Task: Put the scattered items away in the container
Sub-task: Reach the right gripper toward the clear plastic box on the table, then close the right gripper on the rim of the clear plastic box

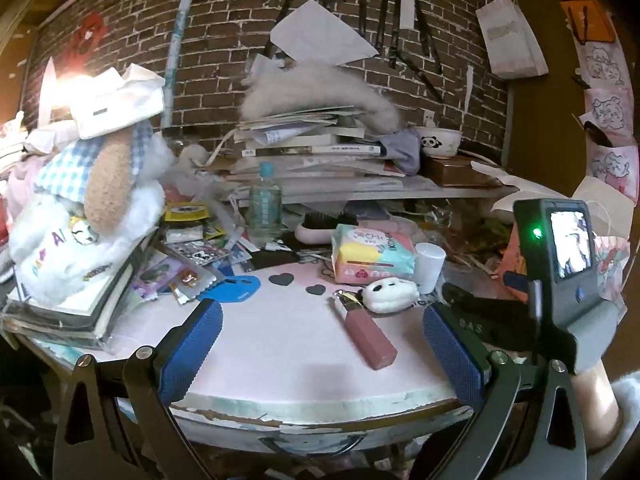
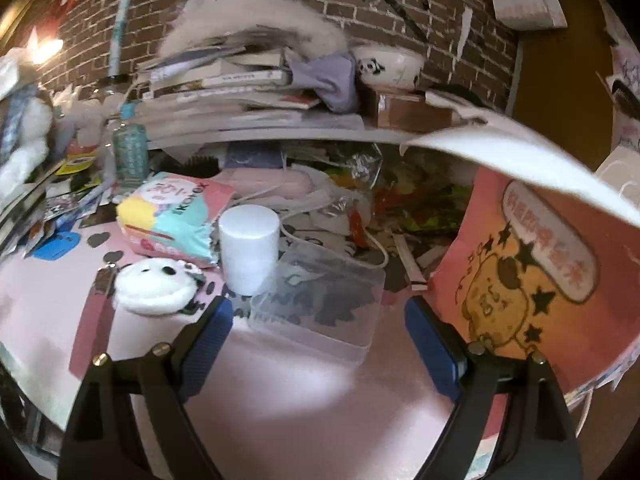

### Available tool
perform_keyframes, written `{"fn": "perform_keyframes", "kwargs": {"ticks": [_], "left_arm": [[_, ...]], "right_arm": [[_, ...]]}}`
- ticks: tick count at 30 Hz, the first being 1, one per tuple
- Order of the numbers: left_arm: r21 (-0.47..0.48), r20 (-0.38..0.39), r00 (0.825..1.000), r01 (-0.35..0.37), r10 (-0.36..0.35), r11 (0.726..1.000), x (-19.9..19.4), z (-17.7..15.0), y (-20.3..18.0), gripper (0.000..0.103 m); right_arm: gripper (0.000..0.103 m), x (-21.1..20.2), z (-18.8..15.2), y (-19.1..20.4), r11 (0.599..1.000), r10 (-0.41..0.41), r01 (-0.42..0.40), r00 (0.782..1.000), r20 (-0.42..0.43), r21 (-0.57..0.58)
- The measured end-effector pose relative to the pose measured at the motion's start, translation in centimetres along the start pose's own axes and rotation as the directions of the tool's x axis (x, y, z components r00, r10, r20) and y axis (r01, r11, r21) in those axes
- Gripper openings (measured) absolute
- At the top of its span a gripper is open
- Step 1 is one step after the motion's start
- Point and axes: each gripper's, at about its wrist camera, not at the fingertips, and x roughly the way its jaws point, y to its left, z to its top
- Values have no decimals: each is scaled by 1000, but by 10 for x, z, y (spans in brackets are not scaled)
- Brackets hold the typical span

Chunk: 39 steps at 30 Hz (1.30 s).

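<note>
Right wrist view: the right gripper (image 2: 318,330) is spread wide with nothing in it, low in the frame over the pink table (image 2: 304,408).
Clear box: the see-through container (image 2: 320,304) sits just past the blue pads, in the middle of the frame.
White cup: the cup (image 2: 249,249) stands touching the box's left corner; a bump could tip it.
Panda toy: the little panda (image 2: 154,286) lies left of the cup, near the tissue pack (image 2: 176,220).
Pink bag: the bag (image 2: 532,280) stands close on the right; the right pad may catch it.
Left wrist view: the left gripper (image 1: 322,354) is spread wide and empty too.
Pink tube: the tube (image 1: 366,332) lies between its pads, a bit further on.
Table edge: the near edge (image 1: 304,402) is close; things pushed back could fall.
Open room: the bare pink middle is free; the far side is piled high.
</note>
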Motion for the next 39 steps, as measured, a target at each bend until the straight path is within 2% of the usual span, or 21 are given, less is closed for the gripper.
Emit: {"fn": "perform_keyframes", "kwargs": {"ticks": [5,15,17,20,29,39], "left_arm": [[-8,-4,1000,9,-9,1000,4,-3,2,100],[-29,-5,1000,14,-14,999,8,-8,6,100],[-32,-5,1000,13,-13,999,7,-8,6,100],[-32,-2,1000,16,-16,999,7,-8,7,100],[-38,0,1000,16,-16,999,6,-9,8,100],[-38,2,1000,19,-19,999,4,-11,5,100]], "right_arm": [[86,18,3,-1,999,0,2,999,-48,39],[86,30,2,2,999,-24,25,998,-56,29],[85,30,1,0,999,-15,16,998,-53,34],[78,31,1,-1,999,2,1,998,-56,40],[76,24,-3,-5,998,34,-32,999,-34,58],[75,-3,-20,1,991,132,-133,990,-39,-7]]}}
